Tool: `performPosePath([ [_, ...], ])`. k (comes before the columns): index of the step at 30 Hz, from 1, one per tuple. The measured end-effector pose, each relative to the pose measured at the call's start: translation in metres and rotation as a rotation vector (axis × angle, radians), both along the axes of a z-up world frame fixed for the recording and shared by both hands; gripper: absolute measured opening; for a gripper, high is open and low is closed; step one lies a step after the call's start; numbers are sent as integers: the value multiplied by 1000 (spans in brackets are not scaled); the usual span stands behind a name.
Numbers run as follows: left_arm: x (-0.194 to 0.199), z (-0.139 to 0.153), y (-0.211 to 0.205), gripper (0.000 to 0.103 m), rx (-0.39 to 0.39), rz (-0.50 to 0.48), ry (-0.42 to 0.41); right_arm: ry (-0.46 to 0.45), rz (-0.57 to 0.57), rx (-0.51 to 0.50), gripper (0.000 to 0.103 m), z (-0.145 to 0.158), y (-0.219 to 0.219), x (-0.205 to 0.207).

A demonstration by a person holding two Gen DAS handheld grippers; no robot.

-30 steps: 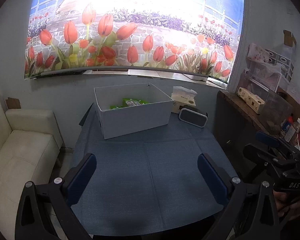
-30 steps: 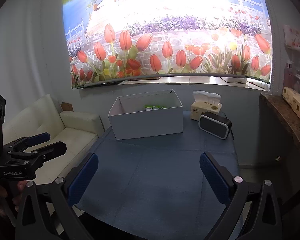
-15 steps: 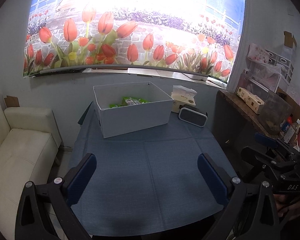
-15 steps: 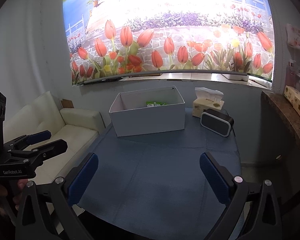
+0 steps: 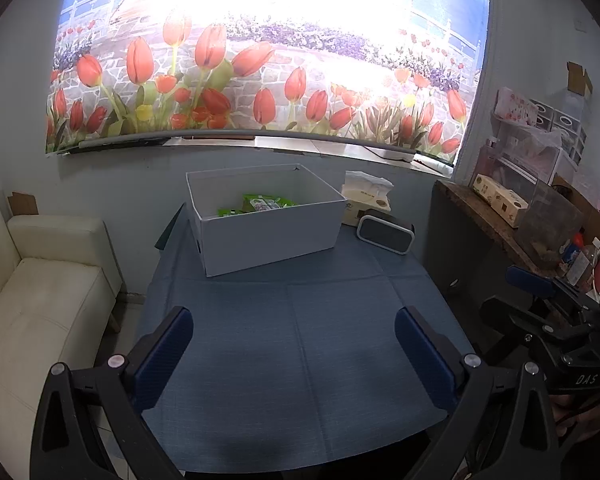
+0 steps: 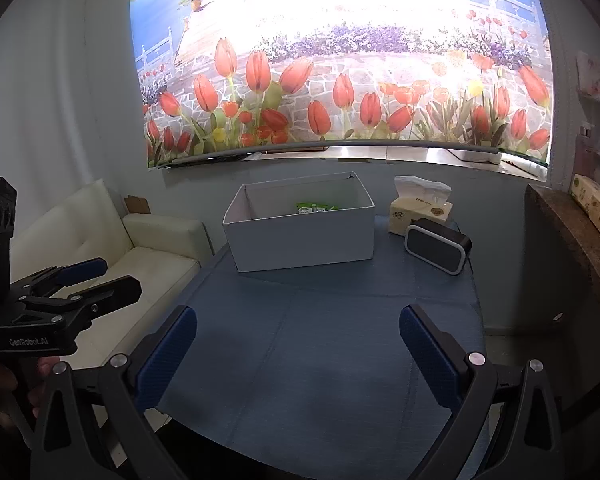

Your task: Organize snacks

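Observation:
A white open box (image 5: 268,232) (image 6: 300,236) stands at the far side of the blue table (image 5: 292,340) (image 6: 320,340). Green snack packets (image 5: 260,205) (image 6: 312,208) lie inside it. My left gripper (image 5: 294,344) hangs open over the table's near half, nothing between its blue pads. My right gripper (image 6: 298,344) is open too, empty, over the near half. Each gripper shows in the other's view: the right one (image 5: 540,300) at the right edge, the left one (image 6: 84,280) at the left.
A tissue pack (image 5: 366,200) (image 6: 420,212) and a dark speaker (image 5: 386,234) (image 6: 438,246) sit right of the box. A cream sofa (image 5: 40,300) (image 6: 140,252) stands left of the table. A cluttered brown shelf (image 5: 500,224) is on the right. A tulip mural covers the wall.
Both views have shifted only slightly; the box sits a little nearer and higher in frame. Both grippers stay open and empty.

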State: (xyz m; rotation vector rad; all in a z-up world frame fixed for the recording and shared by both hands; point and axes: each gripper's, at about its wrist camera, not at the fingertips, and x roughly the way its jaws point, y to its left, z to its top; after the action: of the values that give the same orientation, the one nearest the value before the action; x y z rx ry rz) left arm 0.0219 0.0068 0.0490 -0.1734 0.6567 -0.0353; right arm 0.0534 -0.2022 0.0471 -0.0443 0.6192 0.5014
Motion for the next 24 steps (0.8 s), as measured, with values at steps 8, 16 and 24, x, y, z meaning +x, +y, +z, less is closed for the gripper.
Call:
performPosePath([
  [8, 0, 0, 1, 103, -6, -6, -1, 7, -2, 0, 103, -1, 0, -1],
  [16, 0, -1, 0, 103, -4, -10, 0, 8, 2, -4, 103, 0, 1, -2],
  [24, 0, 0, -1, 103, -3, -15, -1, 5, 8, -7, 103, -1, 2, -3],
])
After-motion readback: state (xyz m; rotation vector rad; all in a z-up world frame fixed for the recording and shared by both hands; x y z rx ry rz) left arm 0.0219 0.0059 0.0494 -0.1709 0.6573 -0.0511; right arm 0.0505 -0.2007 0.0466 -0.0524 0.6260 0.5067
